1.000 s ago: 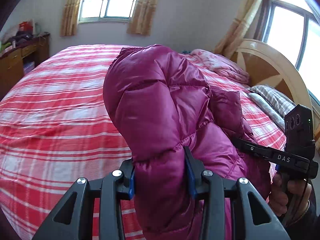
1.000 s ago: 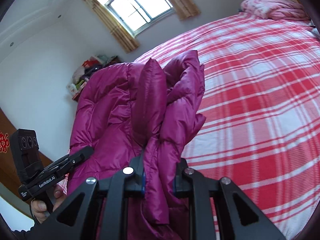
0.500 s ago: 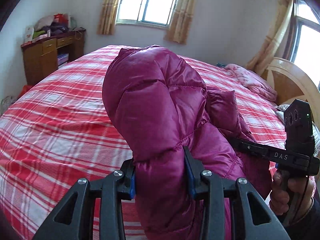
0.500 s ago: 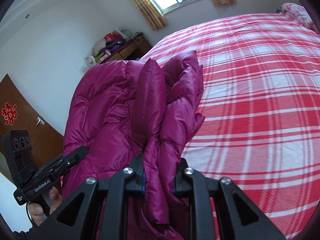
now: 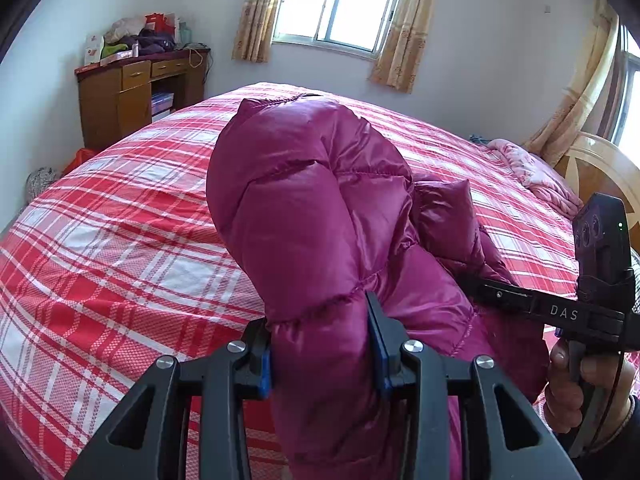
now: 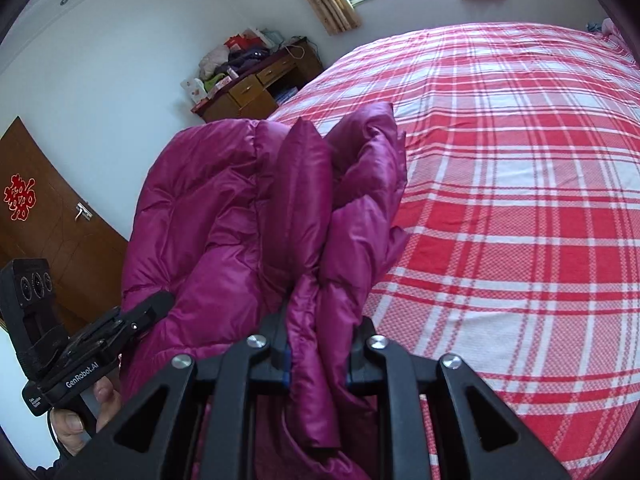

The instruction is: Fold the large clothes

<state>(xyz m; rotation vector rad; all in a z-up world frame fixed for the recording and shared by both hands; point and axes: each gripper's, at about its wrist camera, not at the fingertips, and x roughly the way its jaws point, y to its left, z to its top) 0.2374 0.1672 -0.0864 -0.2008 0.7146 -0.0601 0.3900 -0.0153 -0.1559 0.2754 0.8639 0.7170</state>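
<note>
Magenta down jacket (image 5: 320,208), held above the plaid bed (image 5: 120,248).
Left tongs (image 5: 320,344) and right tongs (image 6: 318,346) each clamp a jacket fold; wooden desk (image 5: 136,96) beyond the bed.

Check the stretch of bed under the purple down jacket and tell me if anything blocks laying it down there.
Nothing visible does. Both grippers, left and right, are shut on the down jacket, held above the plaid bedspread, which shows bare. The pink blanket lies far off by the headboard.

Glossy magenta quilted down jacket (image 5: 320,216), bunched, raised above the bed
</note>
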